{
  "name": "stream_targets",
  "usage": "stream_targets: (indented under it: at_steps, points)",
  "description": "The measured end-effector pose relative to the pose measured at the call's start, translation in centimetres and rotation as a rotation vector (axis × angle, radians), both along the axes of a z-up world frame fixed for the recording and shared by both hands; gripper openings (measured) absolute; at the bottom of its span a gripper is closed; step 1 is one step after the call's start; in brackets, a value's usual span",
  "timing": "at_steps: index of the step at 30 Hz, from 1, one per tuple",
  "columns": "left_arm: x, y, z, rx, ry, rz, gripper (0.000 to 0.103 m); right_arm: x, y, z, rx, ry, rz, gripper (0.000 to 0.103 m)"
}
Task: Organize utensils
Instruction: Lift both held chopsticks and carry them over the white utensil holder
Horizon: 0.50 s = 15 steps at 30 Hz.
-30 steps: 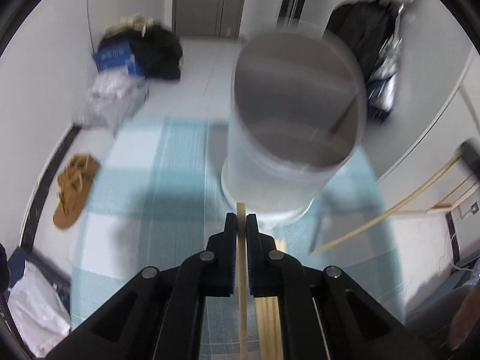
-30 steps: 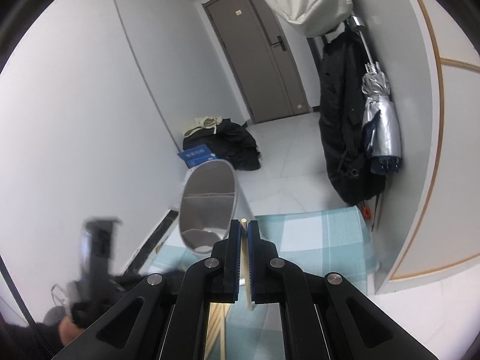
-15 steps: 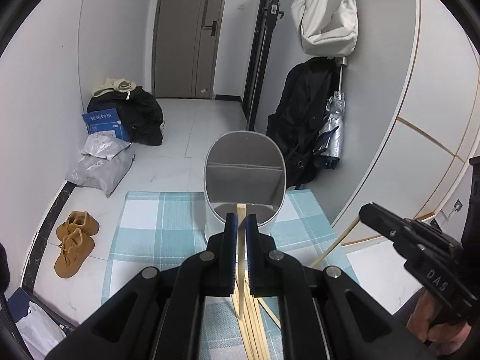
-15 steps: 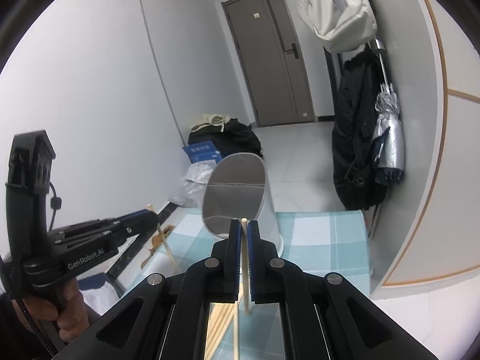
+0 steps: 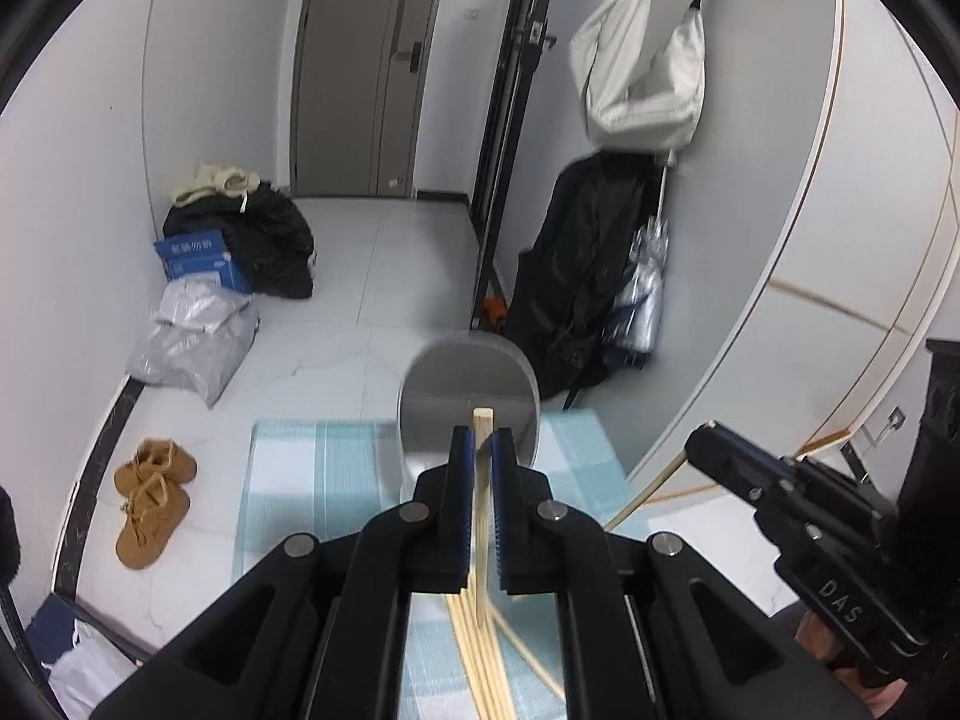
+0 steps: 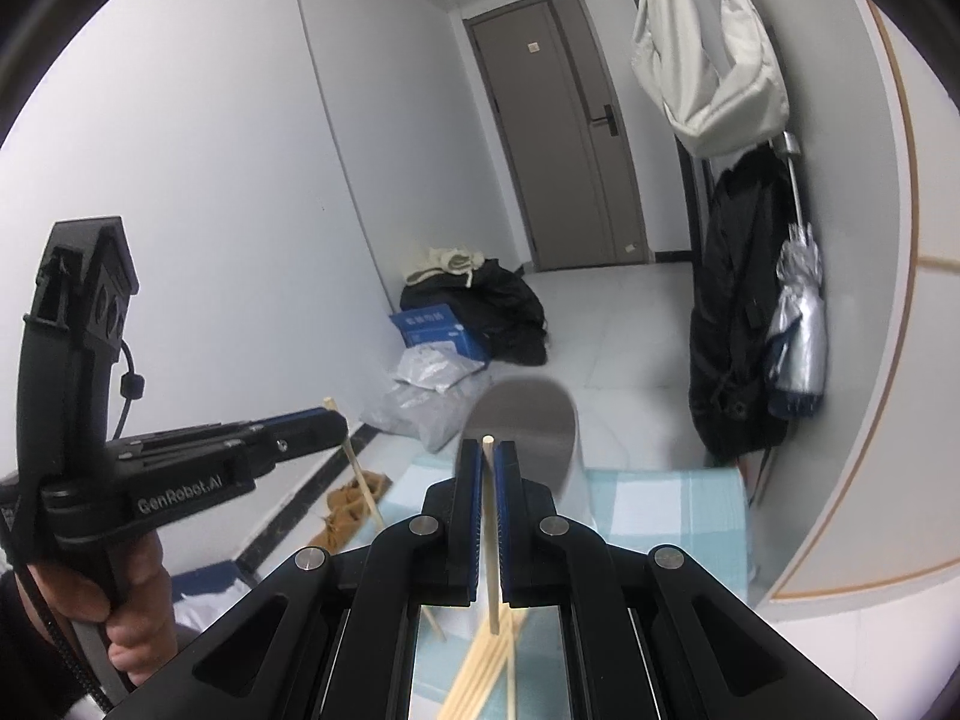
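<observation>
The left gripper [image 5: 478, 450] is pinching one chopstick [image 5: 480, 504] between its blue-padded jaws, the stick's blunt end poking up past the fingertips. The right gripper [image 6: 489, 468] is doing the same with a second chopstick [image 6: 491, 534], jaws pressed against it on both sides. Each tool is showing in the other's camera: the right one at the edge of the left view with its stick slanting down toward the cloth, the left one in the right view, gripped by a hand [image 6: 114, 594]. Ahead of both, a grey holder [image 5: 468, 396] is standing upright on the far part of a blue checked cloth [image 5: 312, 480]; its mouth is facing the cameras, but blur is hiding whether anything is lying inside. Below the grippers, a loose bundle of chopsticks [image 5: 486, 678] is lying on the cloth, well short of the holder. On the floor beyond, shoes [image 5: 153, 498] and bags [image 5: 192, 342] are sitting by the wall.
</observation>
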<state>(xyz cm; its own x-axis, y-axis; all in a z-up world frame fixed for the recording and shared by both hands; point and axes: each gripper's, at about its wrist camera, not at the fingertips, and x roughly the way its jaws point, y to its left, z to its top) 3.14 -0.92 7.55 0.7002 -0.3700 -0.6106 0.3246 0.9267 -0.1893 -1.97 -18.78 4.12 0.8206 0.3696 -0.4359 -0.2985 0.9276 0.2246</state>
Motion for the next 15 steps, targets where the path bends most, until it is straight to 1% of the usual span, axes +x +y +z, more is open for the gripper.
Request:
stream_targets:
  at_steps: [3,8,12,15]
  points:
    - [1.2,-0.1,2.9,-0.005,-0.055,0.004,0.002,1.3,-0.1,2.7,0.006,-0.024,0.006,0.004]
    - [3.9,-0.1,5.6,-0.042,-0.116,0.024,0.002,4.5,-0.3,6.8,0.007,-0.063,0.012,0.004]
    - [6.8,-0.5,6.3,-0.079,-0.165,0.02,0.002,7.4,-0.5,8.8,0.01,-0.08,0.005,0.004]
    - [8.9,-0.9,6.0,-0.069,-0.174,0.009,0.002,9.5,-0.6,9.3,-0.003,-0.08,-0.002,0.004]
